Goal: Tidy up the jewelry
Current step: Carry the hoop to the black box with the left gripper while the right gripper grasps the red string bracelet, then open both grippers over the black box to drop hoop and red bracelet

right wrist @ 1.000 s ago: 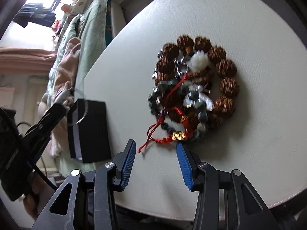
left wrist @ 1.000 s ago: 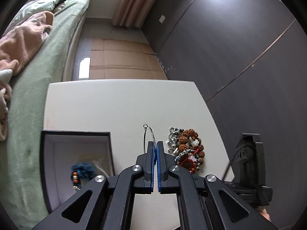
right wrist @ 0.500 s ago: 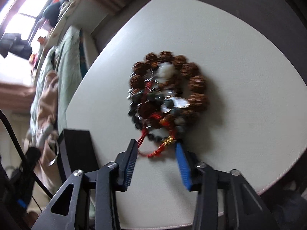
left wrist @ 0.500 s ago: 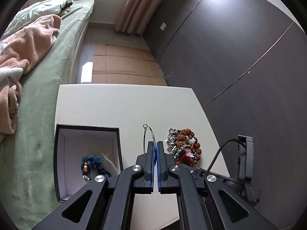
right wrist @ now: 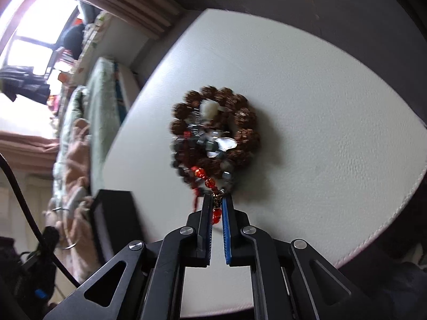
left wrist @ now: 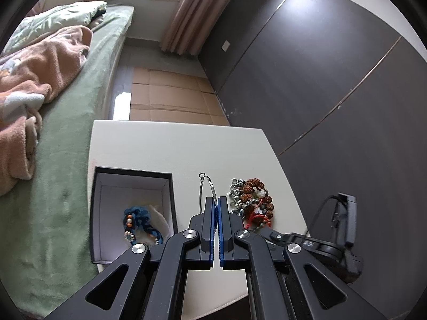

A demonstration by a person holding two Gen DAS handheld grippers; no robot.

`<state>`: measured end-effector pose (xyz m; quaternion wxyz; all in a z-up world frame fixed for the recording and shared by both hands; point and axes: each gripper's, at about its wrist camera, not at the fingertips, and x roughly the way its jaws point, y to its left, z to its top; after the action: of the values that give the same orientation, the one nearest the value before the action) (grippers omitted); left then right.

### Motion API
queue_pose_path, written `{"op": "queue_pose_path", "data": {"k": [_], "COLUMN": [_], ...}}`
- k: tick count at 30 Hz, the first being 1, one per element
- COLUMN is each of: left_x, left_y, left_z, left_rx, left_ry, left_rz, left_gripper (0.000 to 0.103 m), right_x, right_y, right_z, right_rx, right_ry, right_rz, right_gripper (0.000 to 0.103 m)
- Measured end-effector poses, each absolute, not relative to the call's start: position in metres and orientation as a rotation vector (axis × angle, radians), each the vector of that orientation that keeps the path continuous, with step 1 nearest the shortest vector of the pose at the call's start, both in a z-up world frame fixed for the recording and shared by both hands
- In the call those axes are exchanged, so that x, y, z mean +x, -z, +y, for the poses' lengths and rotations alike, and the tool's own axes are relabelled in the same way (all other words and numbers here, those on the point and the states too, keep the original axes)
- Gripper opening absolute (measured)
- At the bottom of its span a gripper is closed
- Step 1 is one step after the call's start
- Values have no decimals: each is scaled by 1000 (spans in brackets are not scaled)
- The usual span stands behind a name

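My left gripper (left wrist: 216,200) is shut on a thin silver hoop (left wrist: 202,186), held above the white table (left wrist: 173,146) between the box and the jewelry pile. The black box (left wrist: 133,172) with a white lining holds a blue braided bracelet (left wrist: 137,222). In the right wrist view my right gripper (right wrist: 216,202) is closing its jaws tight on the red cord bracelet (right wrist: 206,178), pads pressing its gold-beaded end. That cord still trails into the pile of brown bead bracelet (right wrist: 240,122) and dark beads. The pile (left wrist: 252,200) also shows in the left wrist view.
A bed with a green cover (left wrist: 66,160) and a pink blanket (left wrist: 40,66) runs along the table's left side. A dark panelled wall (left wrist: 320,80) stands to the right. The black box (right wrist: 117,213) stands left of the pile, near the table's edge.
My right gripper's jaws went from wide apart to shut on the red cord at the pile's near edge. My left gripper drew back and up with the hoop, so more of the box shows.
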<state>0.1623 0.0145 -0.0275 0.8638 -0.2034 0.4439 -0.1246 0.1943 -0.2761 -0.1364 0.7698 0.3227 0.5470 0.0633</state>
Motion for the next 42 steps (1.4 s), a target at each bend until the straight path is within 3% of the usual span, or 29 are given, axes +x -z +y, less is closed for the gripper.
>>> {"op": "queue_pose_path", "data": {"k": [21, 22, 24, 25, 26, 42], "left_x": [159, 160, 162, 162, 161, 144], "left_y": [40, 41, 44, 44, 44, 21], "left_z": [56, 57, 59, 61, 62, 110], "left_rx": [-486, -484, -471, -466, -464, -506], "left_ry": [103, 96, 75, 64, 56, -33], "left_rz": [940, 952, 962, 958, 951, 852], "left_gripper": [2, 5, 28, 53, 68, 70], "right_x": [167, 167, 169, 170, 171, 201], "right_y": [64, 63, 61, 60, 59, 63], "right_z": [-210, -206, -198, -195, -191, -114], "right_rx": [621, 616, 604, 600, 594, 520], "right_ry": [-563, -579, -613, -626, -641, -832], "right_rz": [960, 956, 950, 948, 946, 1010], "right_gripper": [8, 8, 8, 8, 8, 8]}}
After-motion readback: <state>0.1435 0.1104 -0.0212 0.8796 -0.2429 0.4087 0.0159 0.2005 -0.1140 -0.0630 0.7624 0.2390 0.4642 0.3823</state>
